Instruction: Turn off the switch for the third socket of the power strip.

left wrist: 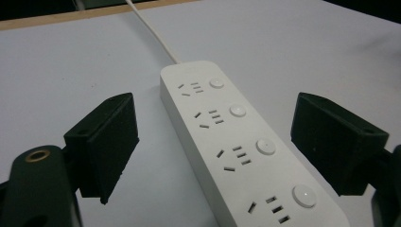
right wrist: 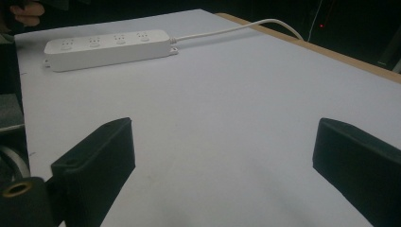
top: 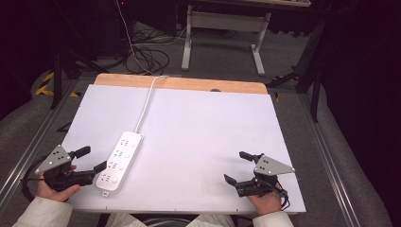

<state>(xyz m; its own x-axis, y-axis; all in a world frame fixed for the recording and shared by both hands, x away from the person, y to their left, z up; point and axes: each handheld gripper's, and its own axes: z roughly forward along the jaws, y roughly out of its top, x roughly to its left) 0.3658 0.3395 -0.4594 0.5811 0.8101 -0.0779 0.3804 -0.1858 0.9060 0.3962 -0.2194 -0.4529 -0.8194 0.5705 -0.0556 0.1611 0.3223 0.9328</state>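
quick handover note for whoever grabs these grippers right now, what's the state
Left gripper: open, jaws either side of the near end of the power strip, not closed on it.
Right gripper: open, holding nothing, over bare table at the near right.
Power strip: flat on the table's left half, four sockets up, nothing plugged in, cord running off the far edge.
Done: nothing gripped.
Left: probably close the left gripper on the strip.

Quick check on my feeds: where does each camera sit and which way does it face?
High view: above the near edge, looking forward and down at the table; both hands and grippers show.
Left gripper view: on the left gripper, open jaws flanking the power strip.
Right gripper view: on the right gripper, facing bare tabletop.
All share the strip.
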